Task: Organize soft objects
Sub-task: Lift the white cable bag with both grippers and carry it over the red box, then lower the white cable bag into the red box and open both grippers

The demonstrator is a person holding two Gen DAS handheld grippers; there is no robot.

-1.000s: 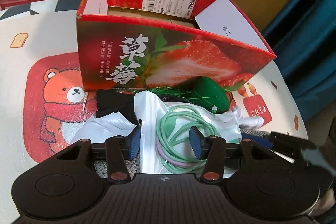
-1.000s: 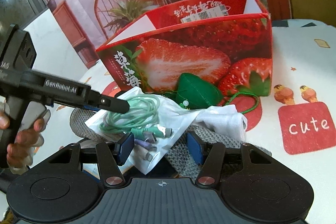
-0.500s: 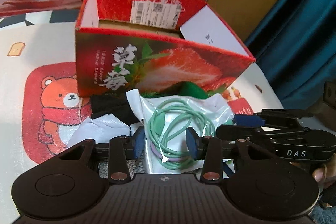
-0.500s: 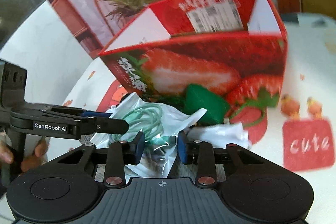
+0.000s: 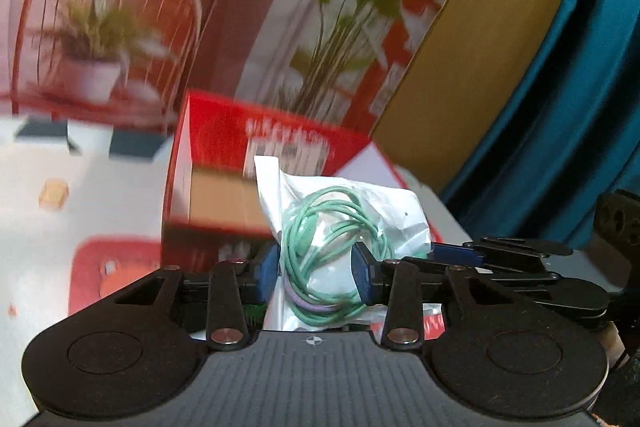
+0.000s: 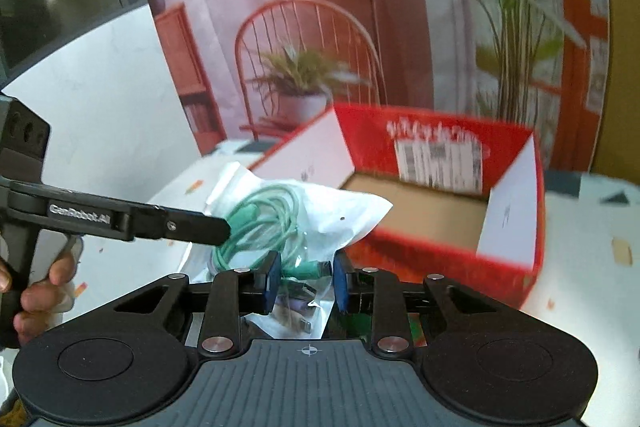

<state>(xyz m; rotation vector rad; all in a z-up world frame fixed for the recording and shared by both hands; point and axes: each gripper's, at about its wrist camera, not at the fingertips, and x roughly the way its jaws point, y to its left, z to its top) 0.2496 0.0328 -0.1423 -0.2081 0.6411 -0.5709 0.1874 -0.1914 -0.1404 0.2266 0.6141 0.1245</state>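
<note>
A clear plastic bag (image 5: 344,211) with a coiled green cable hangs in the air in front of the open red strawberry box (image 5: 280,131). My left gripper (image 5: 316,271) is shut on the bag's lower part, its blue pads pressing both sides of the coil. My right gripper (image 6: 304,279) pinches the same bag (image 6: 332,215) at the end with the cable plugs, and its jaws are closing on it. Each gripper shows in the other's view: right gripper (image 5: 456,251), left gripper (image 6: 224,227). The box (image 6: 508,223) shows a bare brown floor.
A person's hand (image 6: 36,291) grips the left tool's handle. The table wears a white cloth with red cartoon prints (image 5: 112,267). Behind stands a printed backdrop with a chair and plants (image 6: 304,75). A teal curtain (image 5: 560,107) hangs at the right.
Both grippers narrowed onto the bag and rose with it off the pile of soft things before the box. The bag now hangs level with the box's rim; the pile has dropped out of view.
</note>
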